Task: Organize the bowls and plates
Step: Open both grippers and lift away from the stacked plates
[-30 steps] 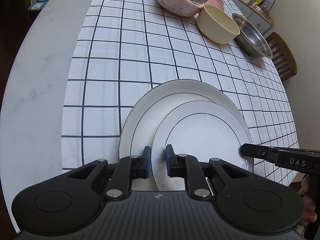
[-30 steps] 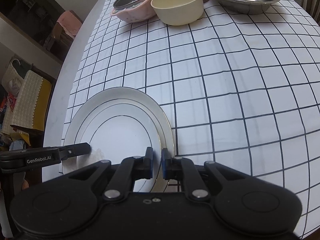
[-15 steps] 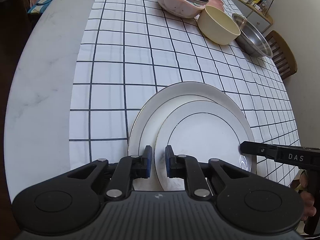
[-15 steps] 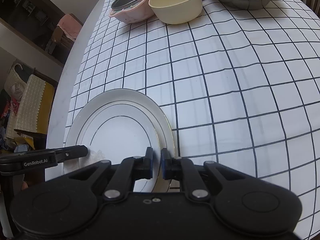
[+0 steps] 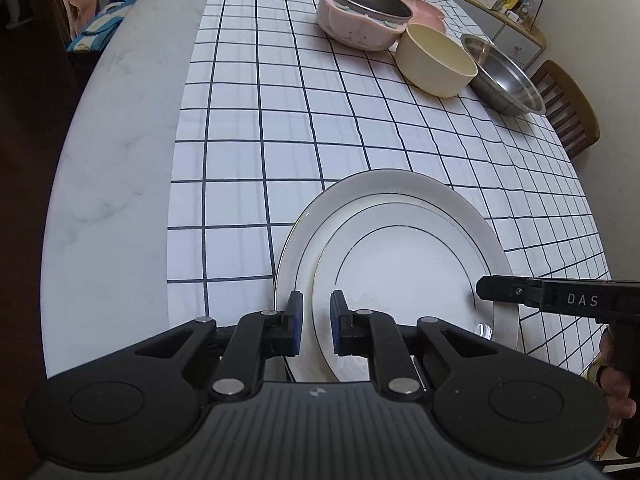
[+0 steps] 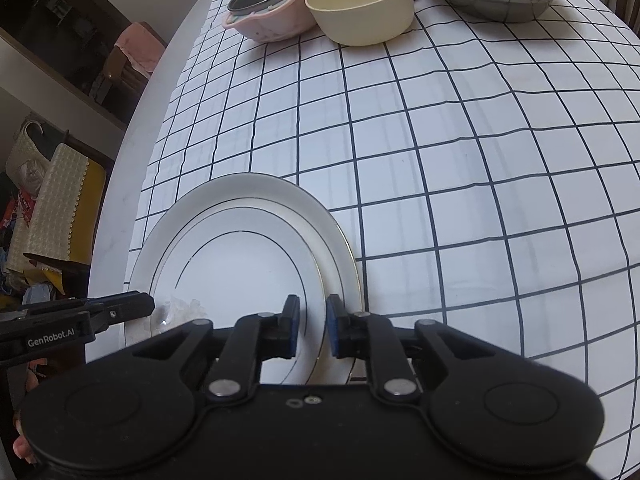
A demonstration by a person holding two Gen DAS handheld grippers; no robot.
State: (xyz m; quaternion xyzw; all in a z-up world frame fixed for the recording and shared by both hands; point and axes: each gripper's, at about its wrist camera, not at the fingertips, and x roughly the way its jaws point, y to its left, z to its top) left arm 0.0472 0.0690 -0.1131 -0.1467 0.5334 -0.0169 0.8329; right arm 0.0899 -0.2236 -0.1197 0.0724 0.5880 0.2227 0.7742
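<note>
left wrist view shows your left gripper [image 5: 316, 326] at the near left rim of the small plate [image 5: 404, 272], which sits inside the large plate [image 5: 384, 184] on the checked cloth [image 5: 280, 120] near your edge of the table [image 5: 116, 128]. its jaws stand narrowly parted around that rim; you cannot tell whether they pinch it or only straddle it. from the right wrist view, your right gripper [image 6: 313, 328] frames the opposite rim of the same plate in the same way, again with a slim gap and no clear sign of a clamp. judging by this, the stack of 2 is being settled or let go, so keep both tools level, ease the pads off the rim evenly, and draw back low so neither plate slides. ahead, well apart from the plates, stand the pink pot [image 5: 360, 20], the cream bowl [image 5: 436, 60] just beside it, and the steel bowl [image 5: 504, 80] next to that. the cloth between is open, so nothing blocks a reach toward them; the table edge is what to watch.
</note>
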